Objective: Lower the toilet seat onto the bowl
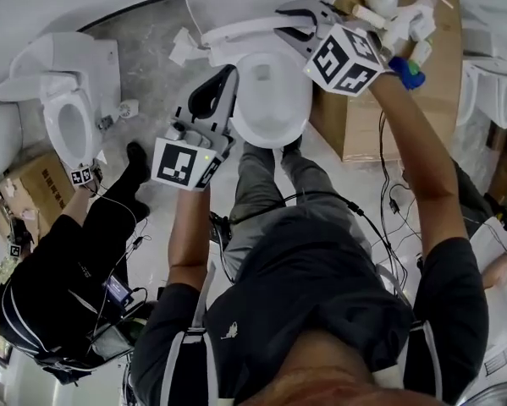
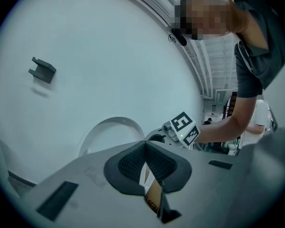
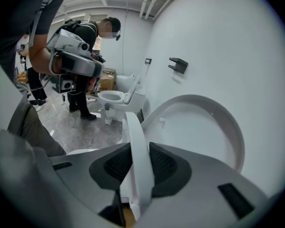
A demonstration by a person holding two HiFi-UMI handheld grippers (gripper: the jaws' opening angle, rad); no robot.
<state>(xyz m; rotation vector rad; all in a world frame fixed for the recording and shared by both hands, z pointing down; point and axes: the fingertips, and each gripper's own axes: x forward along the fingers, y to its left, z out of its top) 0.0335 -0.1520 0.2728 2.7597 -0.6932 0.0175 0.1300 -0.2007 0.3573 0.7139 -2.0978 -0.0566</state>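
Head view: the right hand-held gripper (image 1: pixel 292 20) meets the raised seat (image 1: pixel 236 30) above the bowl (image 1: pixel 270 100); the left hand-held gripper (image 1: pixel 209 98) hangs beside the bowl. Left gripper view: its jaws are together, empty. Right gripper view: its jaws clamp the upright seat's rim.

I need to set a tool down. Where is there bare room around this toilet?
Bare floor lies left of the bowl, toward the second toilet. The cardboard box top is bare nearer you, cluttered at its far end. Crowded: right of the bowl, where the right gripper clamps the toilet seat.
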